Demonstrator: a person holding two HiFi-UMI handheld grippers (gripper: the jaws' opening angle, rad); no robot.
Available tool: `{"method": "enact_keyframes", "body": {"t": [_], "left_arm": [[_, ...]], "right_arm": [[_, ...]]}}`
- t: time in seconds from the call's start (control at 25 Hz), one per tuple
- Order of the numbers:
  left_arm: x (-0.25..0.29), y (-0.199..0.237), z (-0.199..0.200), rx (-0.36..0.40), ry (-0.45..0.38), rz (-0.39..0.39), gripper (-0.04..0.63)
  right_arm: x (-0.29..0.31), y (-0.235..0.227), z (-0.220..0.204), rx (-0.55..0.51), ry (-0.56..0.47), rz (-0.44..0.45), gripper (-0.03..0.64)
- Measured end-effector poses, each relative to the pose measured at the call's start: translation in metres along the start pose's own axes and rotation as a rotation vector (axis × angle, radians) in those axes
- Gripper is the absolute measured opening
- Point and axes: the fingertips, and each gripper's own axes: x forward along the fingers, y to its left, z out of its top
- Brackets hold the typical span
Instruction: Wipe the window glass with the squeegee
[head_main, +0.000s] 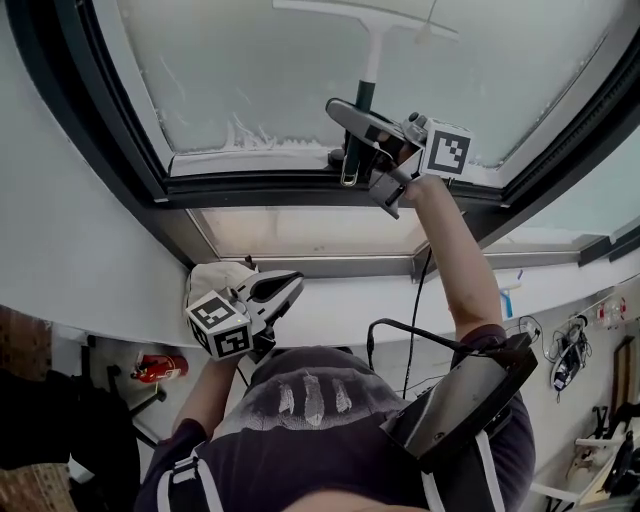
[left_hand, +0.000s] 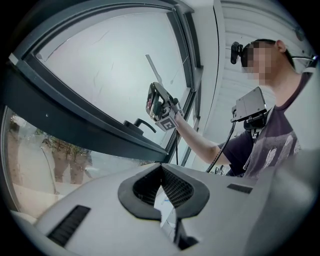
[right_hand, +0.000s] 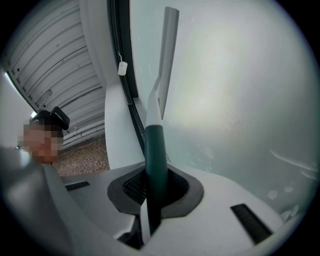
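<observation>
Right gripper view: right gripper (right_hand: 150, 210) has its jaws clamped on the dark green grip of the white plastic squeegee (right_hand: 159, 100). Solid hold, grip seated in the notch of both pads. Handle runs straight out from between the jaws: green section nearest them, white neck beyond that, grey blade bar at the far end, lying on the frosted window glass (right_hand: 240, 110). Glass fills everything ahead and to the right of the jaws. Dark metal window frame (right_hand: 122, 60) runs off to their left, with a small white tag (right_hand: 122, 68) hanging beside it.

Head view agrees. Right arm is raised and the blade sits crosswise near the top of the pane, well beyond the jaws. A patch of white residue (head_main: 240, 135) lies along the pane's lower edge, left of the right jaws and near the frame.

Left gripper (head_main: 280, 288) is low at chest height, well apart from the glass and the squeegee. Its jaws are together bar a thin slit, with nothing between them. In the left gripper view, a black lever window handle (left_hand: 140, 124) sits on the frame bar beyond those jaws, and the right gripper is further out, up at the pane.

Red fire extinguisher (head_main: 160, 367) on the floor, below and left of the left jaws.
</observation>
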Motion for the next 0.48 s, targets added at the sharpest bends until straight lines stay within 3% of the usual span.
{"method": "enact_keyframes", "body": {"t": [0.48], "left_arm": [[-0.002, 0.001, -0.008, -0.013, 0.009, 0.003, 0.005]], "right_arm": [[-0.01, -0.006, -0.035, 0.068, 0.003, -0.006, 0.032]]}}
